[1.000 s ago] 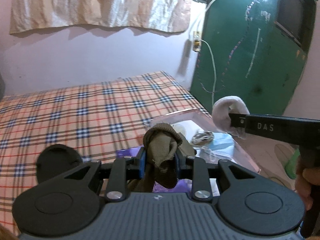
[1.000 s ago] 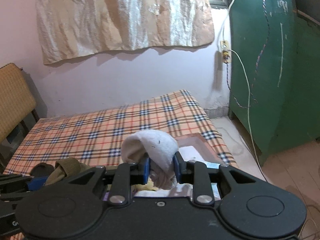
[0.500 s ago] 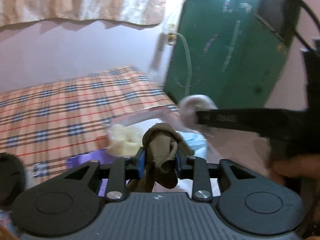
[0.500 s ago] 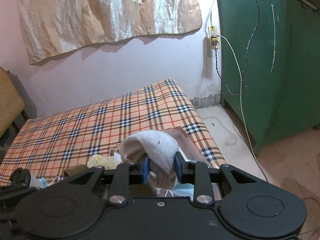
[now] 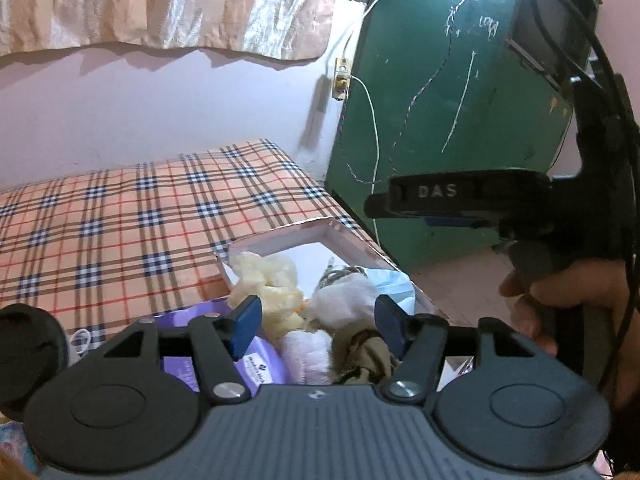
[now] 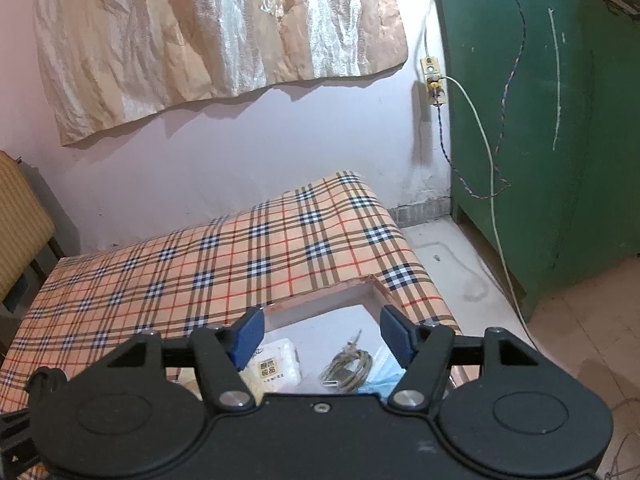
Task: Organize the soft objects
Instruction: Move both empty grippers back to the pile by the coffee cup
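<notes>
My left gripper (image 5: 316,322) is open and empty over a shallow white box (image 5: 280,240) on the plaid bed. Below it lie an olive-brown sock (image 5: 362,354), a white sock (image 5: 344,304), a pale pink soft piece (image 5: 306,354) and a cream fluffy item (image 5: 266,280). My right gripper (image 6: 322,332) is open and empty above the same box (image 6: 320,300). In the left wrist view it shows side-on at the right (image 5: 460,200), held by a hand.
The box also holds a coiled cable (image 6: 348,368), a blue face mask (image 6: 382,372) and a small labelled packet (image 6: 276,364). A purple pack (image 5: 256,364) lies beside it. The plaid bed (image 6: 200,264) meets a pink wall; a green cabinet (image 6: 540,140) stands right.
Both grippers have opened and let go of their socks: the olive-brown sock and the white sock now lie in the box. Both grippers have shifted over the box.
</notes>
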The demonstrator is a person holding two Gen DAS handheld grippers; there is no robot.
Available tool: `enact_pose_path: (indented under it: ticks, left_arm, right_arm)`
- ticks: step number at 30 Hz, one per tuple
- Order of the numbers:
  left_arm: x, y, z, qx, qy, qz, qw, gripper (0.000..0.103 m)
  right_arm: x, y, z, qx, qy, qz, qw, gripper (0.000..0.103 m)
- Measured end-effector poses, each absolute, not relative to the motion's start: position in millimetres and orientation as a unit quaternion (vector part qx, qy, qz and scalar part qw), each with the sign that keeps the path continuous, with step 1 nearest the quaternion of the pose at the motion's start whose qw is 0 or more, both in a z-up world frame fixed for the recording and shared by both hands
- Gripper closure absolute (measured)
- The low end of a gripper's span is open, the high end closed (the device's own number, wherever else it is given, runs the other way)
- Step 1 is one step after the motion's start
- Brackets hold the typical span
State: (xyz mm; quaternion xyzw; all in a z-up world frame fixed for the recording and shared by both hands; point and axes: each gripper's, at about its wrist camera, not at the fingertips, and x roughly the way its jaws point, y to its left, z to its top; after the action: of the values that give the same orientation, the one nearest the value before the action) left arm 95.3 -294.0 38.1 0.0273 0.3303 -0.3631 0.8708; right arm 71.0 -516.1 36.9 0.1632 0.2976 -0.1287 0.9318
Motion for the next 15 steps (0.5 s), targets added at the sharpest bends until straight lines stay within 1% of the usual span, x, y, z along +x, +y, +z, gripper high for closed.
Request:
enact_pose_path:
  ticks: [6,10,15]
  left_arm:
    - [89.3,-277.2,50.7,0.018,0.321,-0.348,0.881,0.038]
    - [83.8,-262.3,58.3,0.025,0.314,-0.325,0.892,0.034]
    - [81.1,-240.6,63.4,0.028,0.318,-0.287,0.903,0.034]
  right_arm:
    - [52.6,-504.7,49.5,0.156,0.285,-0.134,0.936,0.026]
    - [37.0,-488.5,57.3,0.131,0.283,-0.144,0.939,0.026]
    - [19.7,-465.3,62.3,0.127,0.278,-0.133,0.943,0.026]
